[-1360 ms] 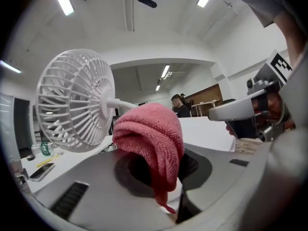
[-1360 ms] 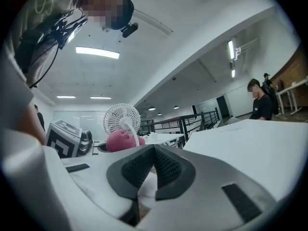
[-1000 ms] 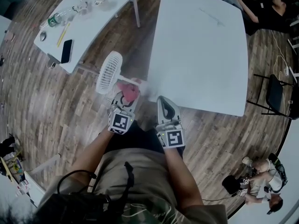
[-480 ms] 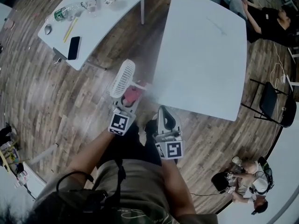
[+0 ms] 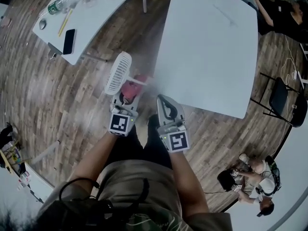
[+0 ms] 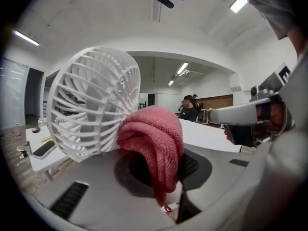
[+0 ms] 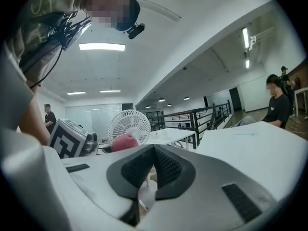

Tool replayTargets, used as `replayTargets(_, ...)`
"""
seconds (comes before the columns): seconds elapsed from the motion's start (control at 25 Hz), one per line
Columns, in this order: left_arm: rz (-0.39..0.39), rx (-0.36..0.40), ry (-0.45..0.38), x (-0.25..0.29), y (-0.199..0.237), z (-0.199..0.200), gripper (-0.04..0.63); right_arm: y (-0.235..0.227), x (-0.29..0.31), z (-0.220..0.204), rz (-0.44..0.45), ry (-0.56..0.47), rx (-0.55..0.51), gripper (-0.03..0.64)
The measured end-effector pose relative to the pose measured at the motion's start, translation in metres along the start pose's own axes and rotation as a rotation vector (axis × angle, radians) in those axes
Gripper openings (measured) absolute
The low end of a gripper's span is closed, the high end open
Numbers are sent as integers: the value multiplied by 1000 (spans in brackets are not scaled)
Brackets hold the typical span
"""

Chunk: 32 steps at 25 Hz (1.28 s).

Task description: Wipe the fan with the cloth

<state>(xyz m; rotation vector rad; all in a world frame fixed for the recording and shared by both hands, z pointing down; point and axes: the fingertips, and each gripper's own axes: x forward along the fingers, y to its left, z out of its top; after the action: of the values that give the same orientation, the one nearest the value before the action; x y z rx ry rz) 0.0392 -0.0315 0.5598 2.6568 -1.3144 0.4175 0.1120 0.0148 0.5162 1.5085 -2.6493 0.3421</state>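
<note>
A white fan [image 5: 118, 73] with a round grille stands upright by the near corner of the big white table [image 5: 211, 47]. My left gripper [image 5: 129, 94] is shut on a bunched pink cloth [image 5: 129, 89] just right of the fan's head. In the left gripper view the cloth [image 6: 154, 138] hangs over the jaws, right beside the grille [image 6: 91, 114]; I cannot tell if they touch. To the right, my right gripper [image 5: 163, 102] is shut with nothing in it, near the table corner. Its own view shows the fan [image 7: 129, 124] and cloth [image 7: 124, 142] ahead on the left.
A second white table [image 5: 91, 18] at the far left carries a phone [image 5: 68, 41], a bottle [image 5: 55, 7] and small items. A dark chair [image 5: 281, 100] stands at the right. People sit at the far right and lower right. Wooden floor lies all around.
Both grippers have risen a little. The right gripper has come forward toward the table corner. The cloth stays in the left gripper beside the fan.
</note>
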Motion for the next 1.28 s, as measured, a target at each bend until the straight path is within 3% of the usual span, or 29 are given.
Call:
replayTargets(0.24, -40, 29, 0, -2, -5, -1, 97, -7, 1, -14, -129, -8, -7, 2)
replayTargets(0.4, -55, 15, 5, -2, -9, -1, 97, 8, 0, -15, -167, 20, -6, 2)
replayTargets(0.68, -53, 21, -1, -2, -15, 6, 97, 7, -2, -15, -121, 34, -3, 2)
replayTargets(0.84, -54, -11, -14, -3, -11, 7, 97, -16, -3, -9, -159, -24, -6, 2)
replayTargets(0.96, -49, 8, -22, -2, -10, 8, 97, -23, -4, -7, -182, -67, 4, 0)
replayTargets(1.28, -86, 87, -43, 0, -22, 9, 97, -4, -10, -28, -152, -36, 10, 2)
